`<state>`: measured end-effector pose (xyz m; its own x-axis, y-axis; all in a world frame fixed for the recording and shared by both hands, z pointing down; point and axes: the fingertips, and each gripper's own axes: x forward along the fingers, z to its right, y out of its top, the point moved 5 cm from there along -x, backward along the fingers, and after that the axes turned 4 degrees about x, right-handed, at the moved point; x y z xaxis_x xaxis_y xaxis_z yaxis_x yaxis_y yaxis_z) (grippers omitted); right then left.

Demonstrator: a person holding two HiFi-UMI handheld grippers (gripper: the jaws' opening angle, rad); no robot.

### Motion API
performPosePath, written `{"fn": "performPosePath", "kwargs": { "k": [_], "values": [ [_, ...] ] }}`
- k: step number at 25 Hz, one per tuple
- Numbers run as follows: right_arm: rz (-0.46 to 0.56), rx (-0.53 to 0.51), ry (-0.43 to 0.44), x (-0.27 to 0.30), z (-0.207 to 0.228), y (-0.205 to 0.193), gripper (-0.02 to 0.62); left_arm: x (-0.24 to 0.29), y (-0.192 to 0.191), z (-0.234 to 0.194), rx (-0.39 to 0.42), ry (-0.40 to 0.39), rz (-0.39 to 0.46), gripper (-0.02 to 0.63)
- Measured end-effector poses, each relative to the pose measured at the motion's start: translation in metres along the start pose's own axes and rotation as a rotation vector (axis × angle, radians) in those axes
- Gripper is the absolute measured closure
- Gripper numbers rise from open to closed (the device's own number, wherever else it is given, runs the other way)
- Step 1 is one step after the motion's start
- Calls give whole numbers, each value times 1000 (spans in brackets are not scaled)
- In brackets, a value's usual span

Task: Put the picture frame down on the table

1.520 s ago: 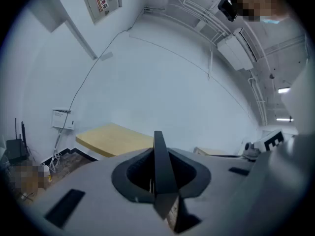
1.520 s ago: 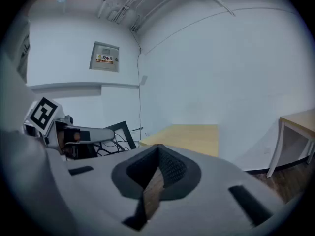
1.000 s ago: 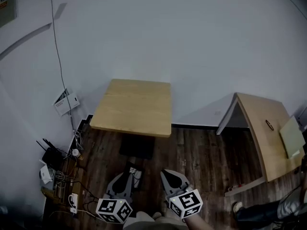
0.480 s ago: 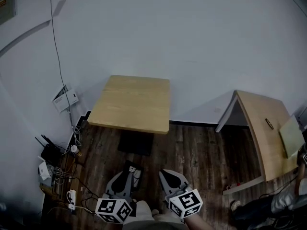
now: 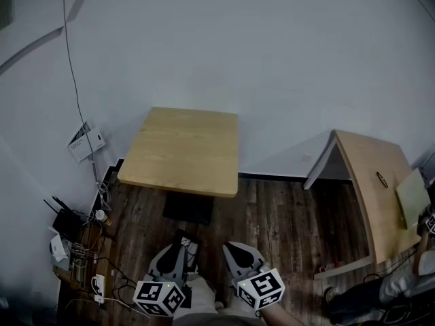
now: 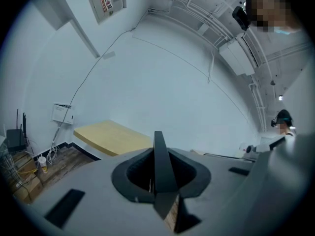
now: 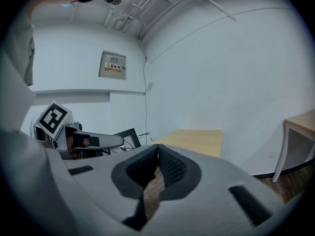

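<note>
The light wooden table (image 5: 182, 149) stands against the white wall, ahead of both grippers; it also shows as the table (image 6: 109, 135) and the table (image 7: 196, 140) in the gripper views. My left gripper (image 5: 178, 251) is low at the bottom of the head view, shut on the black picture frame (image 5: 188, 240). In the left gripper view the frame (image 6: 160, 163) appears edge-on as a thin dark strip between the jaws. The right gripper view shows the frame (image 7: 124, 135) sticking out past the left gripper (image 7: 101, 141). My right gripper (image 5: 234, 248) is beside it, jaws shut, holding nothing.
A larger wooden table (image 5: 377, 194) stands at the right. Routers, a power strip and tangled cables (image 5: 75, 233) lie on the dark wood floor at the left wall. A white wall box (image 5: 85, 142) hangs low. A person's legs (image 5: 401, 285) are at the bottom right.
The head view has shifted a little, so the table sits slightly further left and looks nearer. Both grippers stay low at the bottom edge, the left still holding the frame.
</note>
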<state>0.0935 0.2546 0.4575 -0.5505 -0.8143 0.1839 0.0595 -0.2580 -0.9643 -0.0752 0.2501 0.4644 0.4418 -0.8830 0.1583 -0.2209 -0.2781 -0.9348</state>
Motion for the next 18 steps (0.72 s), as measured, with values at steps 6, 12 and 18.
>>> {"fn": "performPosePath", "kwargs": {
  "k": [6, 12, 18],
  "values": [
    [1, -1, -13, 37, 27, 14, 595, 45, 12, -17, -14, -14, -2, 549],
    [2, -19, -18, 82, 45, 36, 595, 88, 29, -46, -50, -32, -4, 549],
    [4, -18, -25, 127, 55, 53, 595, 125, 48, -76, -60, -53, -28, 549]
  ]
}}
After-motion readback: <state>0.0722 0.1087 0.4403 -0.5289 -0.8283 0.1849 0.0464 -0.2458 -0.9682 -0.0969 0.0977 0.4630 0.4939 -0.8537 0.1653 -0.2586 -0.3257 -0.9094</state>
